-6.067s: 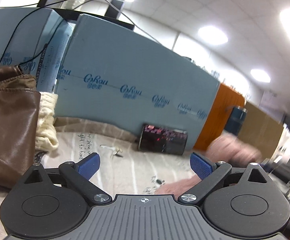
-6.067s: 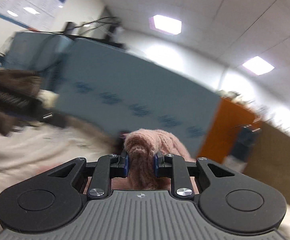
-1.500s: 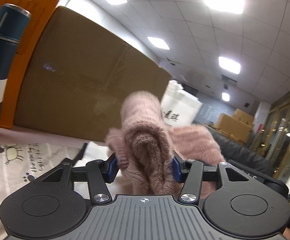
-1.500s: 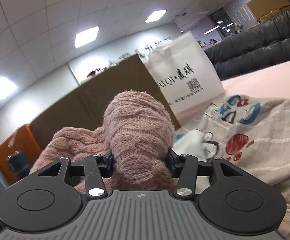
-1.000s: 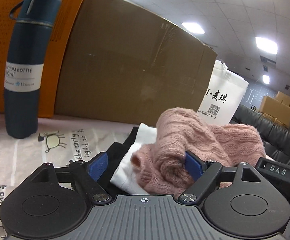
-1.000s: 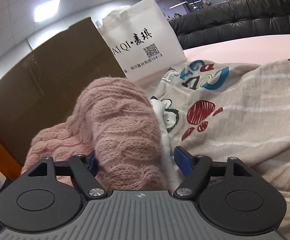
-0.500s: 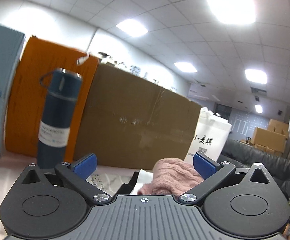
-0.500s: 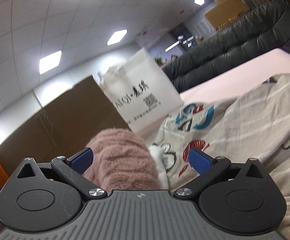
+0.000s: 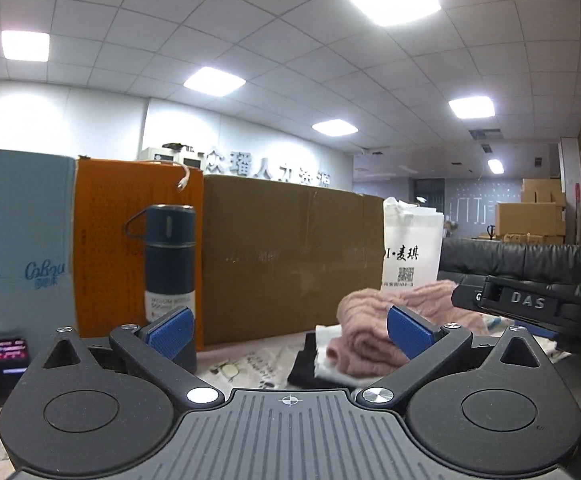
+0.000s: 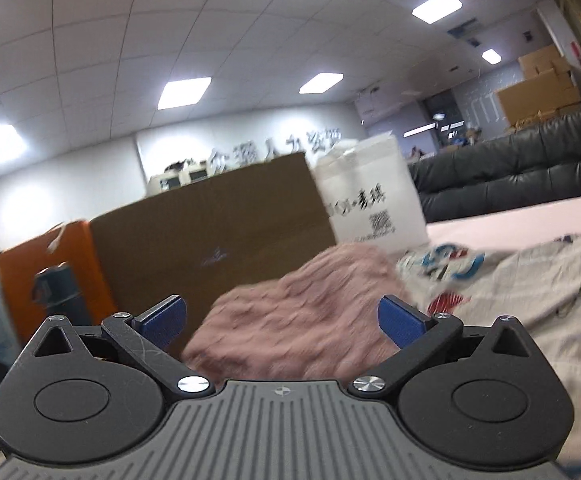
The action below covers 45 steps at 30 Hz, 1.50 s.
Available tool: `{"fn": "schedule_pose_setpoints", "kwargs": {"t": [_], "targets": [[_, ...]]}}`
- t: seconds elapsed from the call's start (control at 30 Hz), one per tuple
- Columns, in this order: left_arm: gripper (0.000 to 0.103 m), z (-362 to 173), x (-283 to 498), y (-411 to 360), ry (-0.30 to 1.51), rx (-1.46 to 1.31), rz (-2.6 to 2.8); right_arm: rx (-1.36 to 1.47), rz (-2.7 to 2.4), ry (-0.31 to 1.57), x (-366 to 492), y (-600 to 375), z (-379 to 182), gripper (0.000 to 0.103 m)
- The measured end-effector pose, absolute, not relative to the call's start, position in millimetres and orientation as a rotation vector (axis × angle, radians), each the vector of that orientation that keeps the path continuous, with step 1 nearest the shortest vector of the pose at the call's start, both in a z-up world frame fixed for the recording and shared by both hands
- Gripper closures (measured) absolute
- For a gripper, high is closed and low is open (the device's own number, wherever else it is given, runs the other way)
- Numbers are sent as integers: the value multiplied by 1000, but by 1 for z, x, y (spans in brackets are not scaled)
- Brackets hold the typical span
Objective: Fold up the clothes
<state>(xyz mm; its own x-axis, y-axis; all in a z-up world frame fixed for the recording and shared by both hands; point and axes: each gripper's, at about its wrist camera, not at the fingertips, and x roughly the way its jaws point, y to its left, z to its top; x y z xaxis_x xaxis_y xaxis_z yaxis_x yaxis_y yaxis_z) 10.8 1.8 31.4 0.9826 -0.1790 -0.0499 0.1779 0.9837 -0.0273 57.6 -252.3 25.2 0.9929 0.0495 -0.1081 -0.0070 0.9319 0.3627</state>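
Note:
A folded pink knit sweater (image 9: 374,316) lies on top of a white garment (image 9: 326,364) and a black garment (image 9: 300,370) on the table. My left gripper (image 9: 288,330) is open and empty, drawn back from the pile. My right gripper (image 10: 282,320) is open and empty, just in front of the pink sweater (image 10: 302,320), which looks blurred. The right gripper's body (image 9: 530,306) shows at the right edge of the left wrist view.
A dark blue vacuum bottle (image 9: 169,272) stands at the left, in front of an orange box (image 9: 106,248). A brown cardboard box (image 9: 290,256) and a white paper bag (image 9: 410,252) stand behind the pile. A printed grey garment (image 10: 530,288) lies to the right. A black sofa (image 10: 510,184) stands behind.
Both grippers opened and let go of the pink sweater, which now rests on the pile. Both grippers have since pulled back from it.

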Motion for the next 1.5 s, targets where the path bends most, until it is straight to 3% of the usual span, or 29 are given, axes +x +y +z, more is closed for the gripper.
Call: {"fn": "schedule_pose_setpoints", "kwargs": {"t": [0.23,0.83,1.5], "targets": [[0,11,0,30,41,-54,-165,331,-57,261,24,-195,18,0],[0,0,4,39,46,-42,-118,39,-297,149,18,-155,0,0],[0,-1,3,38,34,-22,-99,85,-292,223,31,-164,-7,0]]}}
